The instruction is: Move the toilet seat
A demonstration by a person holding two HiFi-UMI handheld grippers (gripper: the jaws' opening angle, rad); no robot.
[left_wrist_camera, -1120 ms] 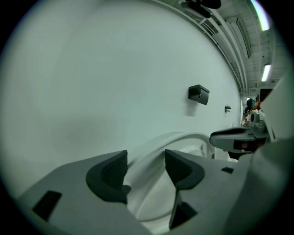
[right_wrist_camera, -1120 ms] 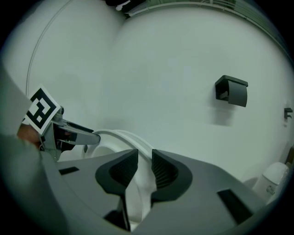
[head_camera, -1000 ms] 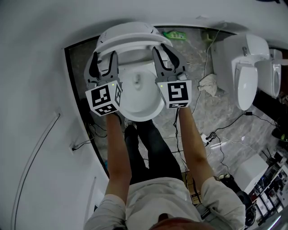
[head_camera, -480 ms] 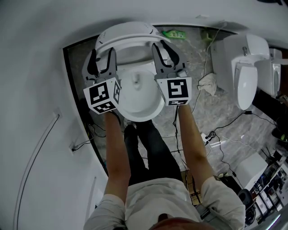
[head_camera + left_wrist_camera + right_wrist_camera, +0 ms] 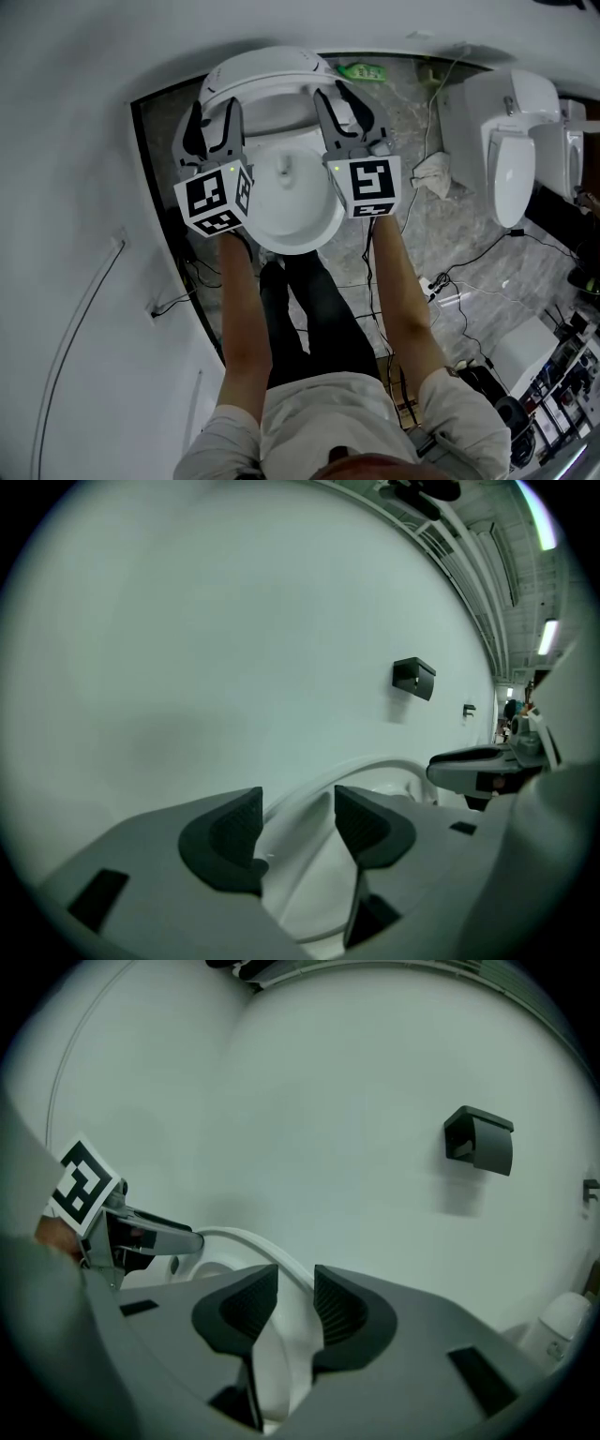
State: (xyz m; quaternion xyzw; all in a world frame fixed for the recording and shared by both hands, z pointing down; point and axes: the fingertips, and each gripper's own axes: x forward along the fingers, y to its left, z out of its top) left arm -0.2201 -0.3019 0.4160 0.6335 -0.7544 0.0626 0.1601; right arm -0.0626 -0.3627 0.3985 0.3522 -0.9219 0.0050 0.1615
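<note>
**Q:** Where is the toilet seat, and what are the tongs doing?

**A:** The toilet seat [image 5: 378, 761] stands raised behind the bowl [image 5: 319, 220], close to the lid [image 5: 267, 66]. The left tongs [image 5: 214, 112] straddle its rim at the bowl's left side. Their jaws are apart and the pads seem clear of it. The right tongs [image 5: 342, 103] straddle the rim at the bowl's right side. Their jaws have just been opening, with the rim between them and apparently released.

**Q:** How will the seat handle?

**A:** By judgement it is stiff, smooth and fairly light. It probably swings on a hinge behind the bowl, slips under the pads and slams if dropped. Hold it at 2 points, mid-rim on either side.

**Q:** What is in the bowl?

**A:** Only its outlet shows, and no loose thing is seen.
</note>
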